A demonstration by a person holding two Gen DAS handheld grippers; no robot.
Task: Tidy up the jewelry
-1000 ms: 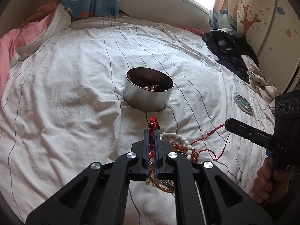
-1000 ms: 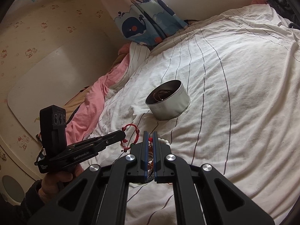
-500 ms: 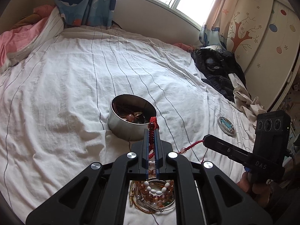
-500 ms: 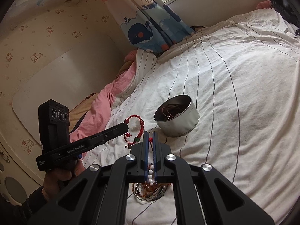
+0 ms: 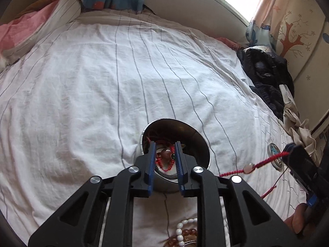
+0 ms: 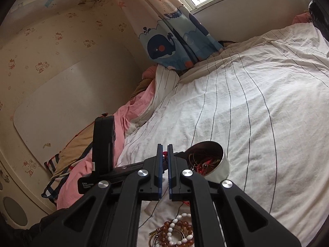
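Note:
A round metal tin (image 5: 197,138) with jewelry inside sits on the white striped bedsheet; it also shows in the right wrist view (image 6: 220,168). My left gripper (image 5: 165,146) is open right over the tin, and a red cord bracelet (image 5: 164,162) lies in the tin between its fingers. My right gripper (image 6: 164,147) is shut on one end of a red cord (image 5: 267,161) with a pale bead, which runs from it toward the tin. A pile of white and amber bead bracelets (image 6: 176,232) lies on the sheet in front of the tin.
A small round lid (image 5: 274,157) lies on the sheet to the right. Dark clothes (image 5: 265,72) are heaped at the bed's right edge. Pink bedding (image 6: 131,119) and a whale-print curtain (image 6: 174,39) are at the far left.
My left gripper moved forward over the tin and opened, dropping the red bracelet into it. My right gripper rose with the red cord end still pinched.

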